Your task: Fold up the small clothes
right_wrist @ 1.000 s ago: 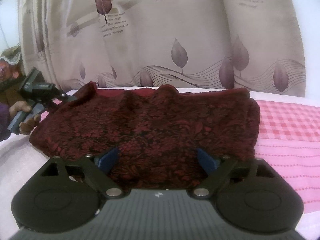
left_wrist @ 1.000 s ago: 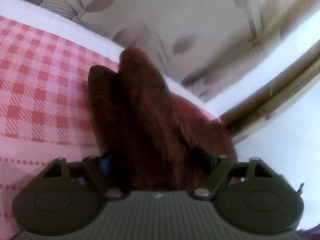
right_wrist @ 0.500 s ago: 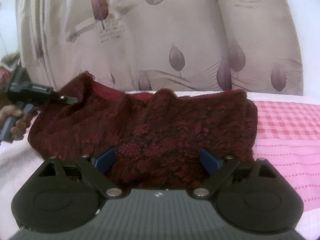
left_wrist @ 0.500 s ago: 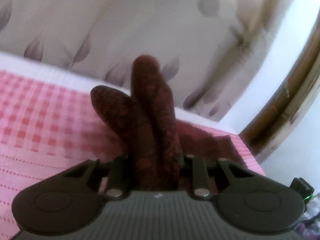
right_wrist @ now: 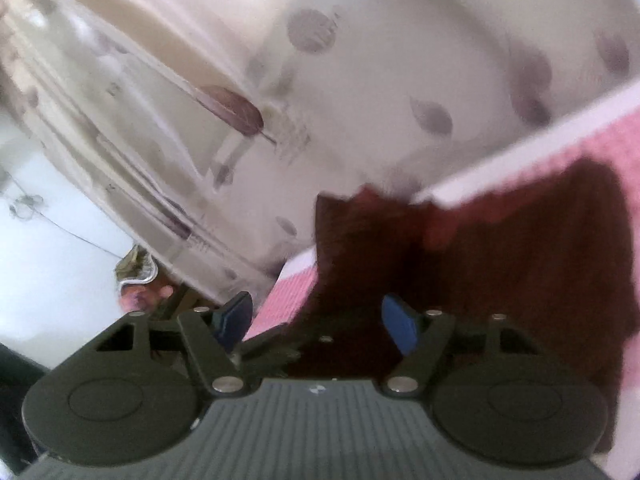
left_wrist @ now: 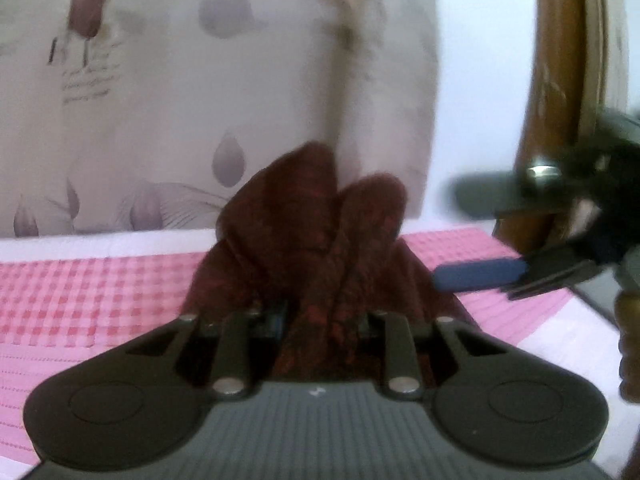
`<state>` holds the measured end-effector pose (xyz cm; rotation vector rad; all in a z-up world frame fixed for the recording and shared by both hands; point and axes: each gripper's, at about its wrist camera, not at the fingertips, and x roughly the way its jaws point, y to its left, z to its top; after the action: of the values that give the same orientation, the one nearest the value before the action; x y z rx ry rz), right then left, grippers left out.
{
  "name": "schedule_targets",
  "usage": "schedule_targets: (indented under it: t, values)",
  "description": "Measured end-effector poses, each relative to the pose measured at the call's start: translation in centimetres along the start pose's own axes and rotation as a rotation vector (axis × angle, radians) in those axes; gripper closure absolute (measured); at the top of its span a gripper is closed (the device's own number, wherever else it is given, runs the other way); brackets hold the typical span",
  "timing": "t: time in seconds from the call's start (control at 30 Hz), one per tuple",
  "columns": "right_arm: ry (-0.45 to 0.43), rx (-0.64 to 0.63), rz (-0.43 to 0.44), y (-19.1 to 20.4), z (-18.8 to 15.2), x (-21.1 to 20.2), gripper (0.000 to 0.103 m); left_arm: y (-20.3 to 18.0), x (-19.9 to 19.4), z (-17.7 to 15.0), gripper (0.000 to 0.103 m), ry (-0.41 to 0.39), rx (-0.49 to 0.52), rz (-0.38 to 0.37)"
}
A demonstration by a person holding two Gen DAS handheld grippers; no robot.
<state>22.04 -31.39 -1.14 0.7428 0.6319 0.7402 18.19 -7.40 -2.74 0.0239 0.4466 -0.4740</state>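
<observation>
Once flat, garment in left fingers

Right tool jaws closing, maroon garment between.

Nothing can be read with certainty. The curtain carries a few lines of small dark script below a brown leaf print in the left wrist view, but blur leaves the letters illegible. In the right wrist view the same curtain shows only smeared marks beside a leaf.
</observation>
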Motion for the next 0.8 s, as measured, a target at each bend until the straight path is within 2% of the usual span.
schedule_targets:
  t: [0.07,0.13,0.27,0.37,0.4,0.47,0.5,0.57,0.6,0.63,0.7,0.73,0.77,0.8]
  values:
    - [0.071,0.071,-0.066,-1.1,0.4,1.0,0.03,-1.6,0.3,-0.9,0.076,-0.016,0.045,0.025]
    - [0.103,0.121,-0.104,-2.6,0.6,1.7,0.03,-2.7,0.4,-1.8,0.076,-0.025,0.095,0.052]
    - [0.123,0.245,-0.106,-5.3,1.5,2.8,0.03,-4.8,0.8,-3.1,0.076,-0.029,0.2,0.094]
    - [0.148,0.255,-0.132,-5.4,2.3,4.0,0.031,-5.9,1.2,-3.8,0.076,-0.028,0.268,0.124]
    - [0.16,0.247,-0.153,-5.2,2.5,4.3,0.034,-6.1,1.3,-4.0,0.076,-0.03,0.29,0.132]
    - [0.194,0.206,-0.2,-4.6,2.3,5.3,0.051,-6.7,1.6,-4.3,0.076,-0.036,0.324,0.148]
    - [0.205,0.174,-0.232,-4.4,2.5,5.5,0.065,-6.8,1.7,-4.4,0.075,-0.036,0.332,0.149]
    - [0.208,0.102,-0.263,-4.0,2.5,5.9,0.072,-6.6,1.2,-4.2,0.072,-0.045,0.311,0.145]
    - [0.207,0.055,-0.271,-3.9,2.7,6.0,0.075,-6.1,0.5,-3.7,0.071,-0.046,0.269,0.116]
    - [0.206,0.017,-0.263,-3.9,3.0,6.2,0.076,-5.8,-0.3,-3.4,0.066,-0.054,0.228,0.079]
    - [0.182,-0.026,-0.234,-4.1,3.7,5.9,0.077,-4.9,-3.1,-2.5,0.045,-0.1,0.135,0.006]
    - [0.163,-0.039,-0.227,-4.2,4.0,5.6,0.078,-4.4,-4.4,-2.1,0.028,-0.122,0.094,-0.009]
    - [0.145,-0.047,-0.208,-4.4,4.4,5.2,0.078,-3.8,-5.9,-1.7,0.017,-0.157,0.052,-0.027]
    - [0.131,-0.05,-0.19,-4.6,4.8,5.0,0.079,-3.2,-7.4,-1.3,0.015,-0.196,0.017,-0.03]
